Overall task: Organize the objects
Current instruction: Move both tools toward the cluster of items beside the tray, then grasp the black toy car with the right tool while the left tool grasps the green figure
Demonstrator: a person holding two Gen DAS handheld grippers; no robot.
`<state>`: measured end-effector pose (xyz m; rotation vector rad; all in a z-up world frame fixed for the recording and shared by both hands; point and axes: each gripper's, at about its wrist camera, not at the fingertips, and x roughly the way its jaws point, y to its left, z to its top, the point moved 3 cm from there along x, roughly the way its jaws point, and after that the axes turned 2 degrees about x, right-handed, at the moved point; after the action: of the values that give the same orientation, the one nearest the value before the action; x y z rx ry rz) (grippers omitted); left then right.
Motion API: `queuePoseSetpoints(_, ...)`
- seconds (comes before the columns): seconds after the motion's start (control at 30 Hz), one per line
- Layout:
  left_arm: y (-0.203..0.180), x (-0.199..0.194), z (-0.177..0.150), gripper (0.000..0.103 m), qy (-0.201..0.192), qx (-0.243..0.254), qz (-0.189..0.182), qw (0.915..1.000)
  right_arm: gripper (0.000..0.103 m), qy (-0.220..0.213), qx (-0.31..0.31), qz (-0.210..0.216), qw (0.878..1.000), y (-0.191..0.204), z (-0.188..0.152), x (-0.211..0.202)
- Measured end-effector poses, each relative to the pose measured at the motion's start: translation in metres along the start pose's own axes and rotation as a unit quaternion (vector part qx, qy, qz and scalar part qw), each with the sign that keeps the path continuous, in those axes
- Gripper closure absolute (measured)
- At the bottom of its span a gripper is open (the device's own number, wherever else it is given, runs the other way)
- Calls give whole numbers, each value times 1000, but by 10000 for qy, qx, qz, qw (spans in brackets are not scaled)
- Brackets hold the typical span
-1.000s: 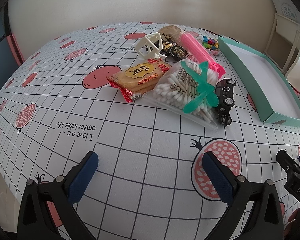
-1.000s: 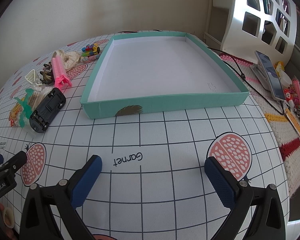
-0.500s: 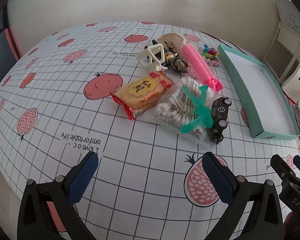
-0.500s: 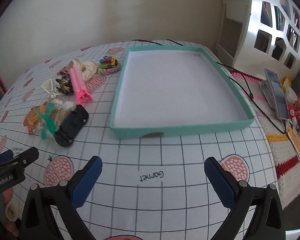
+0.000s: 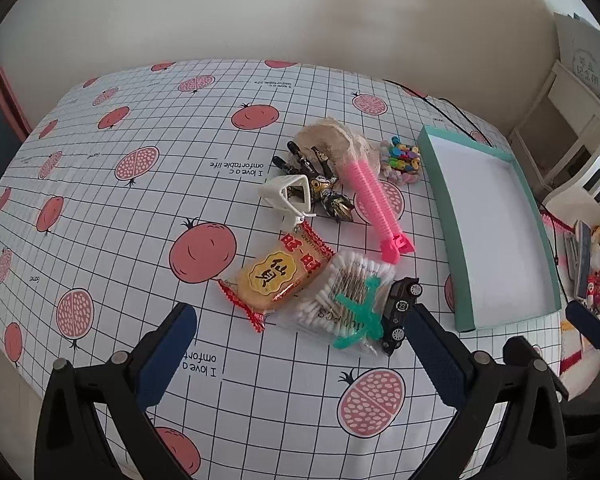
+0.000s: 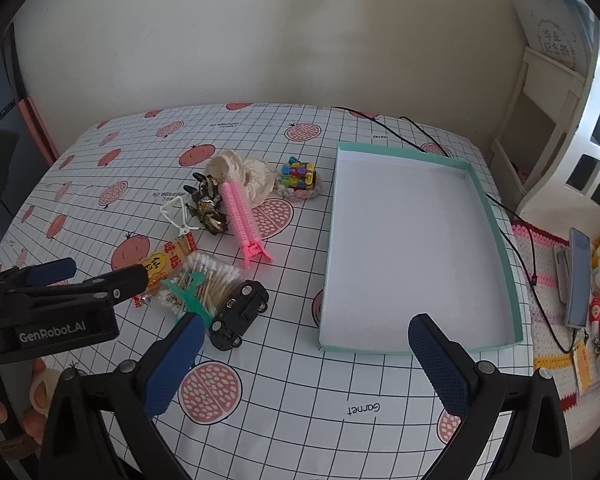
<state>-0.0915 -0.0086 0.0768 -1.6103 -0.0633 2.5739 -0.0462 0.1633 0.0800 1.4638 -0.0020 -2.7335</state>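
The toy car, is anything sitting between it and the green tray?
Nothing visible. In the right wrist view only bare tablecloth lies between the toy car and the tray, whose near wall it would have to clear. The green clip and cotton swab bag are on the car's other side.

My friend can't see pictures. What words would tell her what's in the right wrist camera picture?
An open right gripper hovers over a pomegranate-print tablecloth, facing an empty teal tray. Left of the tray lie a black toy car, a bag of cotton swabs, a pink hair clip and other small items. The open left gripper reaches in from the left.
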Motion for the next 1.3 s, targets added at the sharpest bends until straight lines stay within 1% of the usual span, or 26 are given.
queuePoseSetpoints(0.07, 2, 3, 6, 0, 126, -119, -155, 9997, 0, 113, -44, 40, 9999, 4, 5, 6)
queuePoseSetpoints(0.13, 3, 5, 12, 0, 181, -230, -183, 9994, 0, 241, -53, 92, 9997, 6, 9, 12)
queuePoseSetpoints(0.27, 2, 11, 23, 0, 140, -294, -255, 9991, 3, 466, 24, 219, 9987, 9, 13, 27)
queuePoseSetpoints(0.37, 5, 23, 22, 1, 114, -313, -189, 9993, 5, 545, 68, 399, 9977, 12, 11, 38)
queuePoseSetpoints(0.43, 12, 33, 19, 7, 271, -405, -148, 9987, 10, 673, 106, 501, 9964, 14, 9, 47)
queuePoseSetpoints(0.47, 15, 37, 18, 11, 346, -482, -177, 9981, 13, 709, 113, 525, 9960, 15, 8, 50)
queuePoseSetpoints(0.57, 22, 43, 12, 12, 478, -660, -282, 9963, 14, 775, 99, 510, 9956, 19, 5, 58)
queuePoseSetpoints(0.67, 21, 43, 10, 13, 441, -649, -243, 9966, 22, 914, 114, 497, 9945, 23, 1, 66)
queuePoseSetpoints(0.7, 19, 42, 10, 15, 425, -633, -236, 9968, 23, 945, 147, 507, 9941, 24, 0, 69)
queuePoseSetpoints(0.77, 18, 42, 10, 20, 431, -649, -317, 9965, 25, 1007, 187, 511, 9934, 26, 0, 73)
queuePoseSetpoints(0.83, 16, 43, 9, 21, 474, -695, -427, 9955, 27, 1041, 211, 488, 9931, 26, -1, 76)
queuePoseSetpoints(0.93, 13, 45, 8, 23, 506, -720, -409, 9953, 31, 1140, 349, 567, 9913, 26, -2, 82)
queuePoseSetpoints(1.0, 10, 46, 9, 30, 522, -708, -428, 9952, 34, 1204, 429, 649, 9897, 26, -4, 86)
queuePoseSetpoints(1.13, 4, 49, 8, 32, 546, -680, -421, 9953, 36, 1248, 402, 629, 9894, 30, -5, 91)
queuePoseSetpoints(1.2, 0, 50, 7, 35, 548, -633, -430, 9956, 39, 1284, 390, 636, 9889, 32, -5, 94)
queuePoseSetpoints(1.3, -5, 51, 7, 37, 553, -596, -454, 9957, 41, 1344, 396, 645, 9880, 33, -7, 99)
